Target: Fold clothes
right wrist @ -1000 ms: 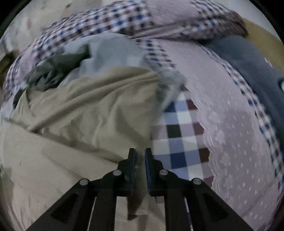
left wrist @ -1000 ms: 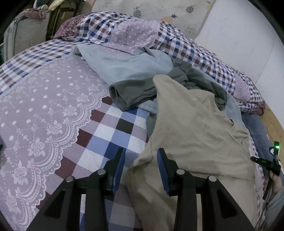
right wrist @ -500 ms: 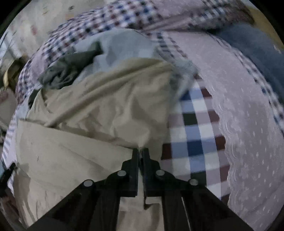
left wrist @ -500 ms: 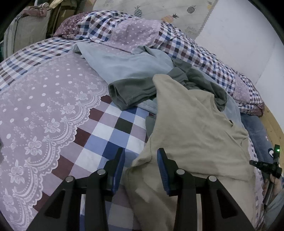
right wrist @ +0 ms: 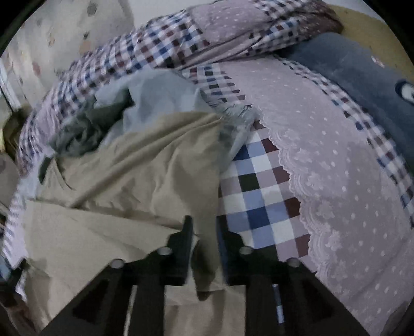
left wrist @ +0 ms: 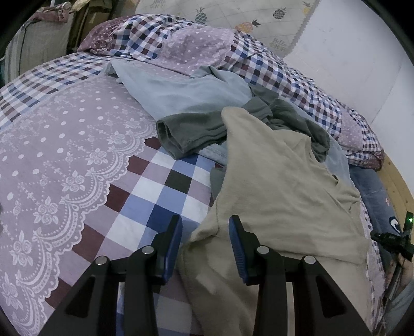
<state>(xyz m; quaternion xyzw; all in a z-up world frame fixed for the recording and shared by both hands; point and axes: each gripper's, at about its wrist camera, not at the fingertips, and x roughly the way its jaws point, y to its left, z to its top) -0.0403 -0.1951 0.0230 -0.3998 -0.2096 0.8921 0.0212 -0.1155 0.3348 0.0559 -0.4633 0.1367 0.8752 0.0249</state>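
Left gripper (left wrist: 205, 234): jaws apart, straddling hem corner of beige shirt (left wrist: 284, 186). Right gripper (right wrist: 204, 232): jaws apart around beige fabric edge, blurred. Shirt spreads ahead, rumpled, atop grey shirt (left wrist: 196, 131). Judgement: pinch 2 corners deep, lift evenly, clear pile.

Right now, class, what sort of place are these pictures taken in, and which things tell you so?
Most likely a home bedroom. Loose clothes, among them a beige cotton shirt, lie on a bed with a purple lace-print and checked cover, matching checked pillows sit at its head, and a pineapple-print sheet hangs on the wall.
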